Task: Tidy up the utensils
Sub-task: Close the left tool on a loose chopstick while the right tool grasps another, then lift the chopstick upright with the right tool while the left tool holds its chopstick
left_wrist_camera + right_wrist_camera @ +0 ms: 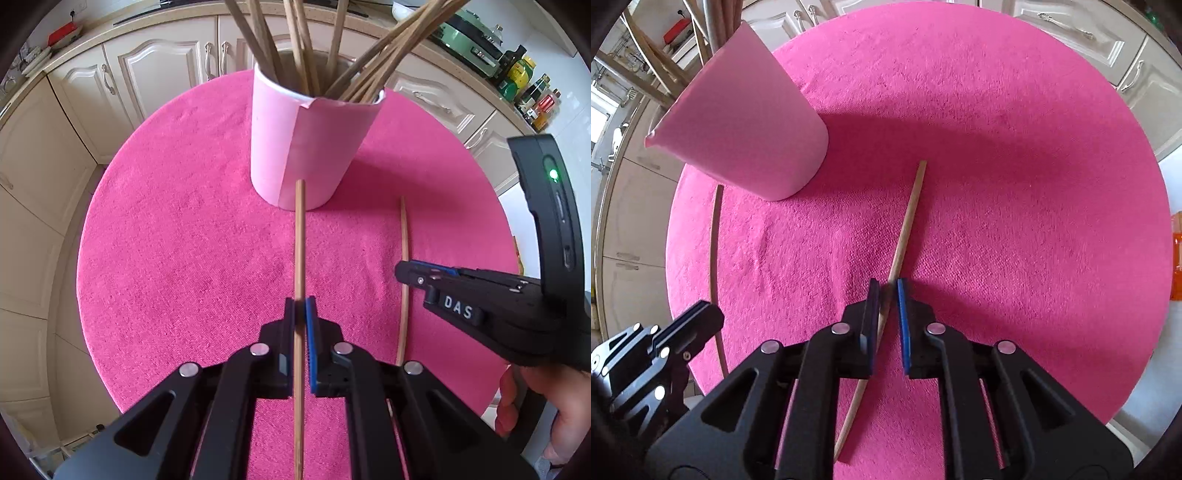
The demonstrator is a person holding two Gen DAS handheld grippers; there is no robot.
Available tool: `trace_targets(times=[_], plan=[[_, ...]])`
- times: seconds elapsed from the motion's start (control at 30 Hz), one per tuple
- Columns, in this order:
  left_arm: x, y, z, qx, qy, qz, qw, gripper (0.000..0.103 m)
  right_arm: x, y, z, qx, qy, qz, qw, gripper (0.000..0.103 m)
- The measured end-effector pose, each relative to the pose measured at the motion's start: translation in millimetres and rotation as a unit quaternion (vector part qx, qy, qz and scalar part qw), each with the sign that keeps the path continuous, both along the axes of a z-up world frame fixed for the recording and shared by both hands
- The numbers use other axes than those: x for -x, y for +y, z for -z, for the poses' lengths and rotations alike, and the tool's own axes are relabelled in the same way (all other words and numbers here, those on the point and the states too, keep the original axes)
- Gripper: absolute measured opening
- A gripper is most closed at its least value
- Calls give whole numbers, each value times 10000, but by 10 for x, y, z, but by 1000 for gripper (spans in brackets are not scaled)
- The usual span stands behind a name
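Left gripper [301, 306] pointing steeply down over a round table under a pink cloth [184, 240]; jaws pressed onto a wooden chopstick [300, 236], which runs straight from the pads toward 12 o'clock, its far tip overlapping the foot of the pink cup [306, 147] in this view. Whether that stick is off the cloth cannot be told. Cup stands upright at 12 o'clock on the cloth, filled with a fan of wooden sticks [295, 44] leaning out over the rim. Second chopstick [905, 229] lies flat on the cloth, at 3 o'clock from the held one in the left wrist view. Right gripper [886, 291] straddles it: jaws only slightly parted, a gap showing beside the blue pad, the stick passing between them at a slant, its far end toward 1 o'clock and its near end toward 7 o'clock beneath the gripper body. A firm pinch is not visible. In the left wrist view, a hand [535, 406] holds the right gripper's handle at 4 o'clock. Cream kitchen cabinets [155, 66] ring the table; bottles [532, 88] sit on the counter at 2 o'clock.
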State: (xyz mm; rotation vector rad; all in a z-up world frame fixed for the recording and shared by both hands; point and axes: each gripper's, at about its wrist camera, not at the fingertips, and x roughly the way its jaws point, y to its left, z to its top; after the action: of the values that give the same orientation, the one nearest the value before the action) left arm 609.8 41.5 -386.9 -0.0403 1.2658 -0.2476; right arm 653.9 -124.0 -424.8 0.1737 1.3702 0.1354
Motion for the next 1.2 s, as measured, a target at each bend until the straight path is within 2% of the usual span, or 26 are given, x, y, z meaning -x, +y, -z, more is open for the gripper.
trace_targets(times=[0.17,0.47,0.83,1.07,1.2], plan=[[21,42,-46,23,-44,20,10000,6,-56,50,-7,103,-37,-180,9998,10],[36,76,-155,168,-228,29,9996,6,17,-240,-32,-648,-24,63,9979,9],[189,-99,-531,477,-830,323,9949,6,147,-536,-398,-1314,-500,-21,9901,7],[191,-198,-677,559,-1085,375,9918,6,142,-603,-577,-1442,-730,-103,9868,7],[157,-256,-707,515,-1114,381,9917,6,122,-646,-470,-1339,-513,68,9896,7]])
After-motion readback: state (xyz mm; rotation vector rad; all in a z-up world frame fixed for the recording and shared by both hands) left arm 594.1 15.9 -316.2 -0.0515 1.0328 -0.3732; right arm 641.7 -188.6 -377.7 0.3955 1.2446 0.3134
